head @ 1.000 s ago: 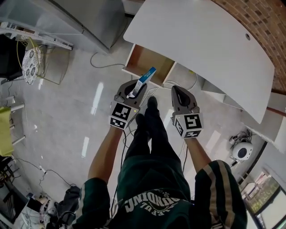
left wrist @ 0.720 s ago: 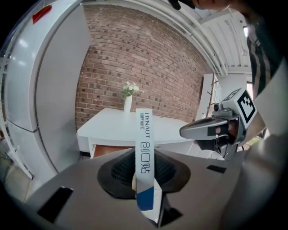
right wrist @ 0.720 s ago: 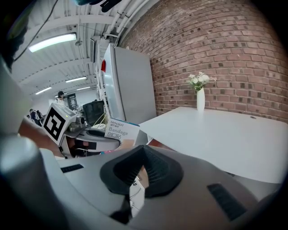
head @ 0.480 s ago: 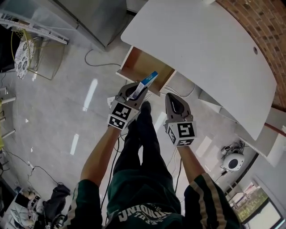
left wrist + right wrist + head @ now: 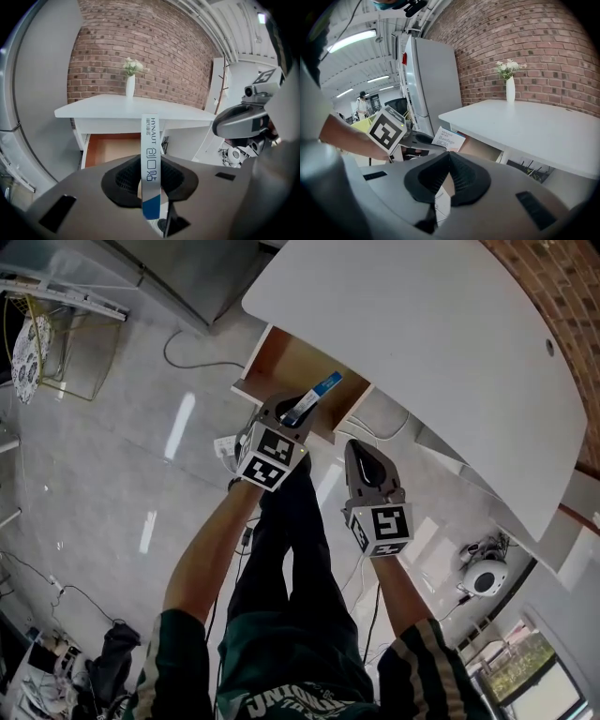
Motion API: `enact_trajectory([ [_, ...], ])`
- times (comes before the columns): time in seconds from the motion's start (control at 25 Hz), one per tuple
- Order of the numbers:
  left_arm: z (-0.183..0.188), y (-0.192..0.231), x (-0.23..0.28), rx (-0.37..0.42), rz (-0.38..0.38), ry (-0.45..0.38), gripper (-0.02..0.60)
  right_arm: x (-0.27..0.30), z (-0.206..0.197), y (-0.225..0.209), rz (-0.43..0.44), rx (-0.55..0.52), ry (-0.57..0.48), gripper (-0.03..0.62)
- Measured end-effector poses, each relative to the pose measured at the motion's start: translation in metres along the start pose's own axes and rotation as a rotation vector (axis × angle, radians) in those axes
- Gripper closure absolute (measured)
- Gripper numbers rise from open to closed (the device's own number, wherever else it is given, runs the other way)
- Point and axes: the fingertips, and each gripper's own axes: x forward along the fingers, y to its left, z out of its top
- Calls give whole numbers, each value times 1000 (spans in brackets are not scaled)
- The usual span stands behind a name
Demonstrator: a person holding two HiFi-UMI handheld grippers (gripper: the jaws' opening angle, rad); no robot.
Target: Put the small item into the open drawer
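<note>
The small item is a slim white and blue bandage box (image 5: 319, 393). My left gripper (image 5: 298, 412) is shut on its blue end, so the box (image 5: 151, 154) sticks out forward between the pads. The box's free end hangs over the front edge of the open wooden drawer (image 5: 281, 367), which is pulled out from under the white table (image 5: 422, 324). In the left gripper view the drawer (image 5: 110, 149) lies just ahead and below. My right gripper (image 5: 364, 460) is shut with nothing in it and hangs back, to the right of the drawer. From the right gripper (image 5: 449, 161) I see the box (image 5: 450, 138) and the drawer (image 5: 480, 147).
A white vase with flowers (image 5: 131, 84) stands on the table against the brick wall. A tall grey fridge (image 5: 431, 79) stands left of the table. Cables (image 5: 192, 362) trail on the glossy floor beside the drawer, and a small round white device (image 5: 478, 577) sits at the right.
My left gripper has moved forward with the box, from short of the drawer to over its front edge. The right gripper stays behind, beside the person's legs.
</note>
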Motion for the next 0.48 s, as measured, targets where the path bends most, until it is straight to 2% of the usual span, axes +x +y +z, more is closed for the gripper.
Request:
enact_trajectory([
  [0.28,-8,11,41,-57,-3,22,494,13,-17,-16,-40,32,21,569],
  [0.48,-7,19,67,-27,7,51,494,21,-20,-25,-61,48,28,569],
])
